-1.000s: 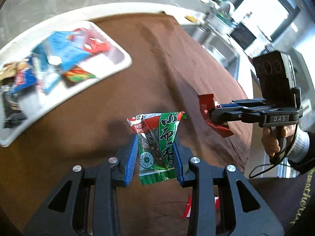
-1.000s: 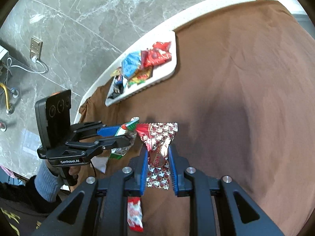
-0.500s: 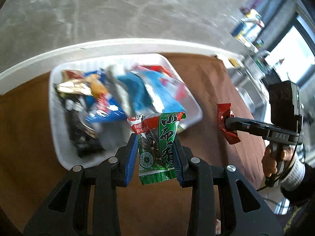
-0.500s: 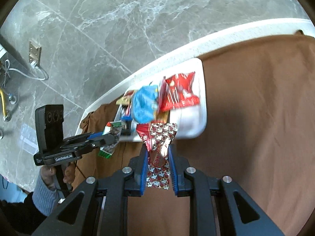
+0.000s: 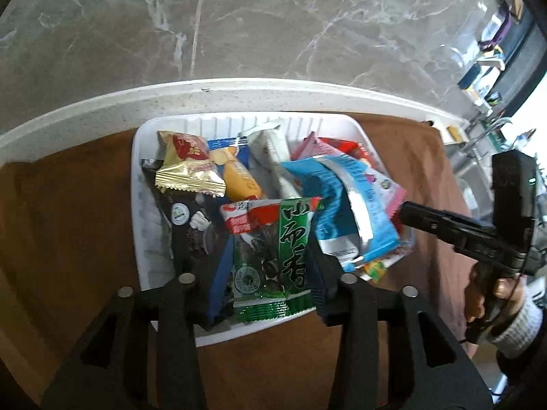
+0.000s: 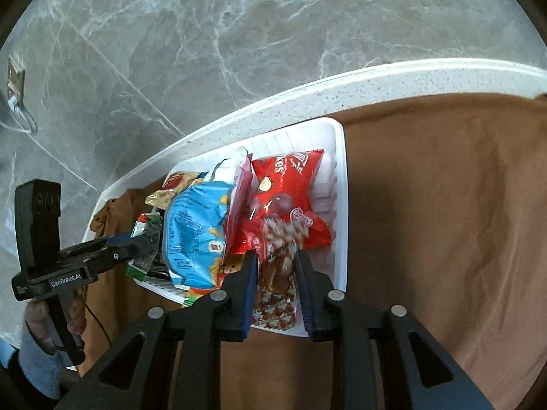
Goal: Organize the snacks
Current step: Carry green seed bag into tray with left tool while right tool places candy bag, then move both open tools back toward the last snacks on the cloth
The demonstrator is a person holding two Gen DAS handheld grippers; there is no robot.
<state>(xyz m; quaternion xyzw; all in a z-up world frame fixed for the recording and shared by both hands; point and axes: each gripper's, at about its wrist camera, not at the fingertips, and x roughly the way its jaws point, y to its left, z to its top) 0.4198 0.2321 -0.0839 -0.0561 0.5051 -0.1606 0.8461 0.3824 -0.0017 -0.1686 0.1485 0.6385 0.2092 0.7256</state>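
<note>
Tray (image 5: pixel 140 239) nearer; green packet (image 5: pixel 273 256) upright.

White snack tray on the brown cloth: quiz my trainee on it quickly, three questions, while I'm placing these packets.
1. True or false: the white ribbed plastic tray stands on the brown cloth.
2. Which lies between the left gripper's fingers? A green-and-red foil packet; B gold foil packet; C light-blue bag.
3. What colour is the large bag just beyond the right gripper and its star-printed wrapper?
Key: 1 true; 2 A; 3 red. Both grippers' jaws have just been opening, each packet between them.
</note>
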